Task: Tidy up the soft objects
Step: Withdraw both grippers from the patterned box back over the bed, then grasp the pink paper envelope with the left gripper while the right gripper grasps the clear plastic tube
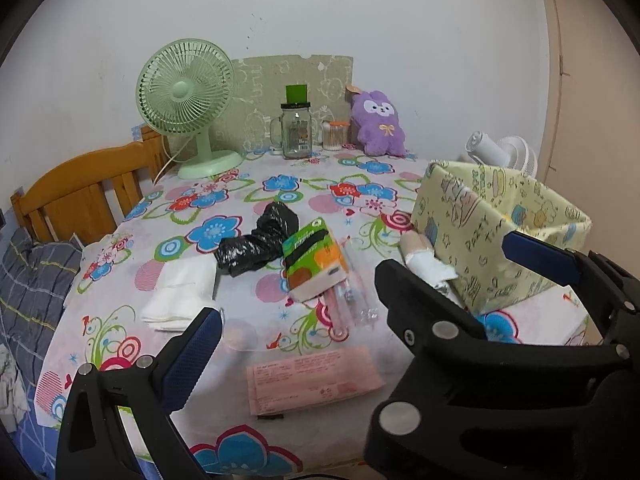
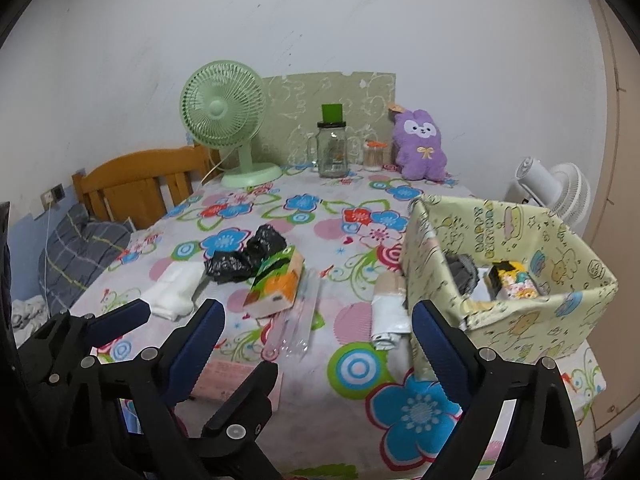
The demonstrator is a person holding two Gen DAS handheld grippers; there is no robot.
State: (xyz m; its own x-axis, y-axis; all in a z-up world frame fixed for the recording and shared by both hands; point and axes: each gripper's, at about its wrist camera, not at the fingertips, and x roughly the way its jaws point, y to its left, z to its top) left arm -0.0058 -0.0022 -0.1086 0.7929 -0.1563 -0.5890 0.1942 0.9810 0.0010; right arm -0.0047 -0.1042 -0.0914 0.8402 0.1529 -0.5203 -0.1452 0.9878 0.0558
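Observation:
On the flowered tablecloth lie a crumpled black plastic bag (image 1: 256, 244) (image 2: 244, 260), a green-and-orange tissue pack (image 1: 316, 264) (image 2: 276, 284), a folded white cloth (image 1: 180, 292) (image 2: 176, 292) and a flat pink pack (image 1: 312, 380). A white-and-beige roll (image 2: 388, 316) rests against the yellow patterned box (image 2: 520, 320), which holds a grey wad and colourful packs. A purple plush (image 2: 420, 148) sits at the back. My left gripper (image 1: 320, 312) is open above the near table. My right gripper (image 2: 318, 306) is open too, just beside it, nothing between its blue pads.
A green fan (image 1: 188, 100), a glass jar (image 1: 296, 132) and a cotton-swab pot (image 1: 334, 134) stand along the back wall. A white fan (image 2: 552, 188) is behind the box. A clear plastic sleeve (image 1: 352, 304) lies by the tissue pack. A wooden headboard (image 1: 80, 196) and bedding are at left.

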